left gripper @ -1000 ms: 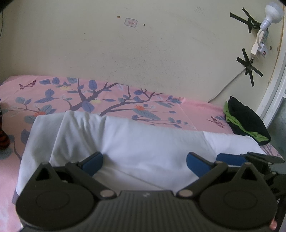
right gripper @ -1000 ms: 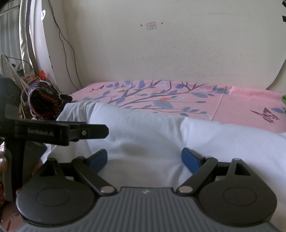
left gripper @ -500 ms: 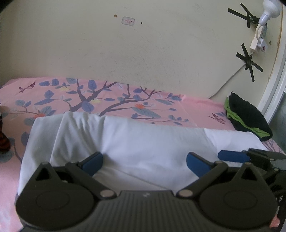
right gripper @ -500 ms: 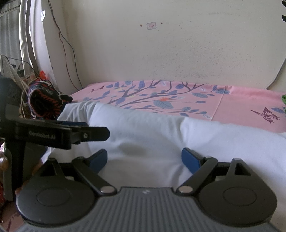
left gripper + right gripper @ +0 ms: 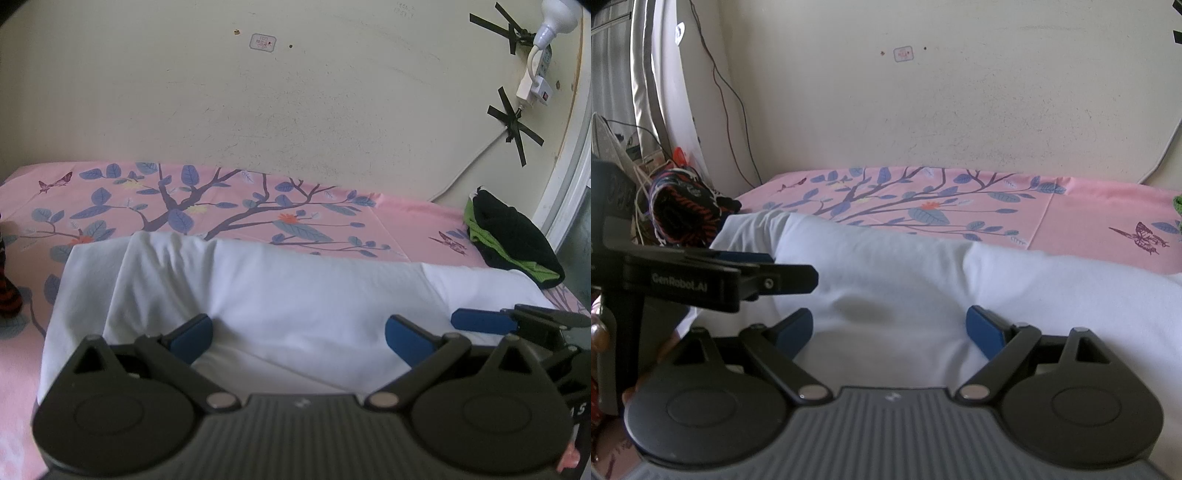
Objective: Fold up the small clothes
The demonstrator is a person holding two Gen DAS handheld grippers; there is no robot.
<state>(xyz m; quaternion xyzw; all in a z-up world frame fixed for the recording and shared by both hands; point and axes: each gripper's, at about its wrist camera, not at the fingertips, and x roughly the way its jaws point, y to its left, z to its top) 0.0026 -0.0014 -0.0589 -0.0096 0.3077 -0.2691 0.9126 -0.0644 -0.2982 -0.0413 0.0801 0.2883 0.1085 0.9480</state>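
Observation:
A white garment (image 5: pixel 295 288) lies folded lengthwise across the near part of the pink floral bed sheet (image 5: pixel 221 206). My left gripper (image 5: pixel 299 334) is open, its blue pads wide apart over the garment's near edge. The right gripper (image 5: pixel 890 328) is open in the same way, low over the white garment (image 5: pixel 905 273). In each wrist view the other gripper shows from the side: the right gripper (image 5: pixel 484 320) at the right, the left gripper (image 5: pixel 746 277) at the left. Both rest flat on the cloth, and nothing is pinched between the fingers.
A black and green garment (image 5: pixel 513 236) sits at the bed's right end by the wall. A red and black patterned cloth (image 5: pixel 683 210) lies at the left end beside cables. A power strip (image 5: pixel 535 77) hangs on the wall behind.
Almost nothing has changed. The left gripper has edged slightly to the right, and both stay open over the white garment.

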